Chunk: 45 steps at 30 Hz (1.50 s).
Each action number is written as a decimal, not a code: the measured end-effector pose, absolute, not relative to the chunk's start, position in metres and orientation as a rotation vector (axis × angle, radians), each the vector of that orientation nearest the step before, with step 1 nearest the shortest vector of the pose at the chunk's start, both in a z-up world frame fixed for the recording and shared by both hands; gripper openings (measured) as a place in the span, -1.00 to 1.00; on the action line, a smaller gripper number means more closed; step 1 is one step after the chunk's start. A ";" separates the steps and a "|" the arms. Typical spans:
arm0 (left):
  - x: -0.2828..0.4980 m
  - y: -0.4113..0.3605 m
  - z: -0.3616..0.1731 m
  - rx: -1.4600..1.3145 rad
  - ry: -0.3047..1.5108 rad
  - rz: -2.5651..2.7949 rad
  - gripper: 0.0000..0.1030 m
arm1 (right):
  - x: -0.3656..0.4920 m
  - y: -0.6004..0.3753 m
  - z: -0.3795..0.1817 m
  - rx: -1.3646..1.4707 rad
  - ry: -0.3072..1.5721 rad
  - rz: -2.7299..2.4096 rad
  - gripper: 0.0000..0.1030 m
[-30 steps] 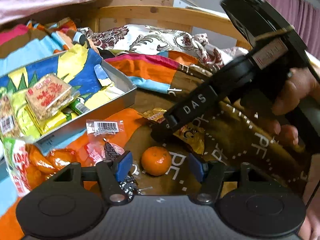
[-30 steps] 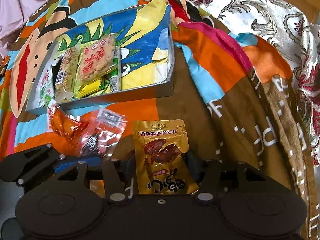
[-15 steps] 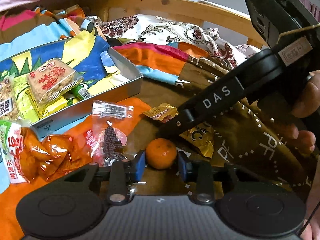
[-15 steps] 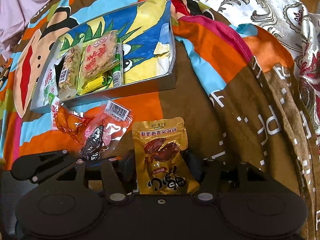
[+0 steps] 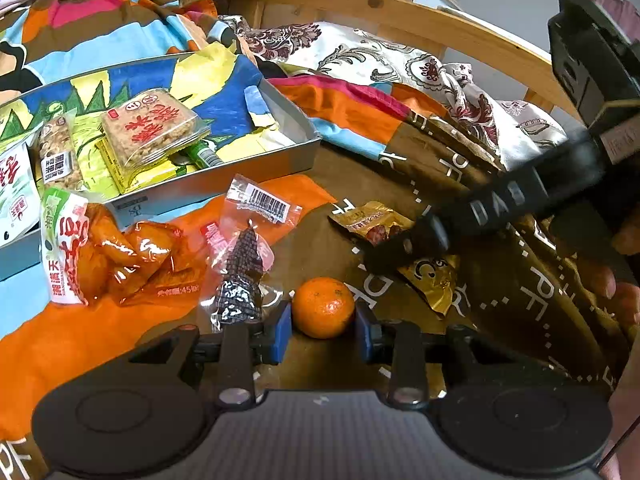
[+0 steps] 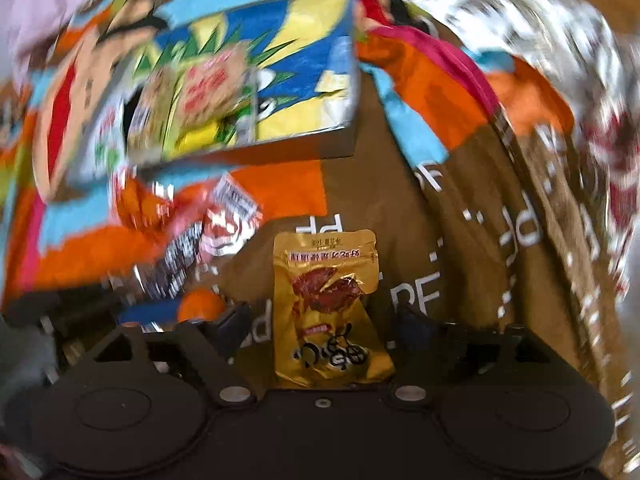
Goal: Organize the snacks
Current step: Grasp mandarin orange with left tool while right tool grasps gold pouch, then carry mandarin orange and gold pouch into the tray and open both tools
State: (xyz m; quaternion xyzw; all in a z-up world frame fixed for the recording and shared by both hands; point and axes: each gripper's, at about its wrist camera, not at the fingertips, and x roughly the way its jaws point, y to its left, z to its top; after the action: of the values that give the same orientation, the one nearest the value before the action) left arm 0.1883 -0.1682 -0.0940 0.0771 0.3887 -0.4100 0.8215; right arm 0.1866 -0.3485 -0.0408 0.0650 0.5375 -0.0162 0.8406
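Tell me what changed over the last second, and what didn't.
The left hand-held gripper closed its blue pads on the small round orange mandarin. The right hand-held gripper has just been opening, freeing the gold foil snack pouch, which lies between its fingers. The silver tray and its snacks stayed put.

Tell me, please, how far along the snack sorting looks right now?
Partly done. Several packets, including a rice cracker pack, already lie in the box. In hand: the left claw is shut on the mandarin; the right claw has just been opening around the gold packet. Left outside: the orange pouch and barcode packet.
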 end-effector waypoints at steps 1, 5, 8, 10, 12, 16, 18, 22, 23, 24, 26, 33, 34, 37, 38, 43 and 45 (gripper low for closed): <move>0.188 -0.167 -0.095 0.164 0.823 -0.880 -0.25 | 0.186 -0.344 -0.043 0.099 1.146 -0.026 0.60; 0.193 -0.167 -0.098 0.149 0.823 -0.899 -0.25 | 0.188 -0.342 -0.049 0.053 1.164 -0.018 0.55; 0.193 -0.169 -0.098 0.153 0.817 -0.902 -0.26 | 0.189 -0.345 -0.051 0.076 1.160 -0.026 0.51; 0.192 -0.170 -0.098 0.158 0.812 -0.901 -0.27 | 0.186 -0.342 -0.051 0.060 1.154 -0.026 0.44; 0.189 -0.171 -0.098 0.173 0.801 -0.900 -0.29 | 0.183 -0.338 -0.050 0.050 1.146 -0.027 0.29; 0.185 -0.172 -0.096 0.190 0.784 -0.901 -0.30 | 0.176 -0.335 -0.048 0.076 1.121 -0.042 0.11; 0.182 -0.171 -0.095 0.190 0.777 -0.898 -0.30 | 0.173 -0.335 -0.046 0.089 1.105 -0.051 0.08; 0.178 -0.165 -0.092 0.176 0.758 -0.875 -0.30 | 0.167 -0.337 -0.040 0.113 1.071 -0.069 0.05; 0.177 -0.163 -0.090 0.168 0.752 -0.872 -0.30 | 0.165 -0.337 -0.038 0.114 1.057 -0.076 0.05; 0.176 -0.161 -0.088 0.159 0.747 -0.869 -0.30 | 0.163 -0.337 -0.036 0.108 1.041 -0.085 0.05; 0.174 -0.157 -0.082 0.143 0.732 -0.857 -0.30 | 0.159 -0.338 -0.029 0.098 0.998 -0.102 0.05; 0.168 -0.140 -0.055 0.061 0.637 -0.812 -0.30 | 0.148 -0.342 -0.005 0.124 0.817 -0.125 0.05; 0.168 -0.138 -0.051 0.050 0.618 -0.800 -0.30 | 0.147 -0.342 -0.001 0.123 0.791 -0.125 0.05; 0.174 -0.129 -0.037 0.001 0.569 -0.747 -0.30 | 0.145 -0.340 0.007 0.118 0.697 -0.120 0.05; 0.178 -0.126 -0.033 -0.019 0.553 -0.724 -0.30 | 0.144 -0.339 0.010 0.115 0.661 -0.114 0.05; 0.198 -0.114 -0.018 -0.063 0.481 -0.569 -0.30 | 0.147 -0.335 0.023 0.084 0.503 -0.106 0.05; 0.207 -0.112 -0.015 -0.065 0.453 -0.515 -0.30 | 0.155 -0.332 0.026 0.076 0.455 -0.105 0.05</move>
State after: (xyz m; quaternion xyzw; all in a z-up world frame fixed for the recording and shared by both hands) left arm 0.2071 -0.1122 -0.0149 -0.0320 0.2223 -0.2525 0.9412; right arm 0.1547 -0.3325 0.0258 0.0378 0.2254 -0.0520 0.9722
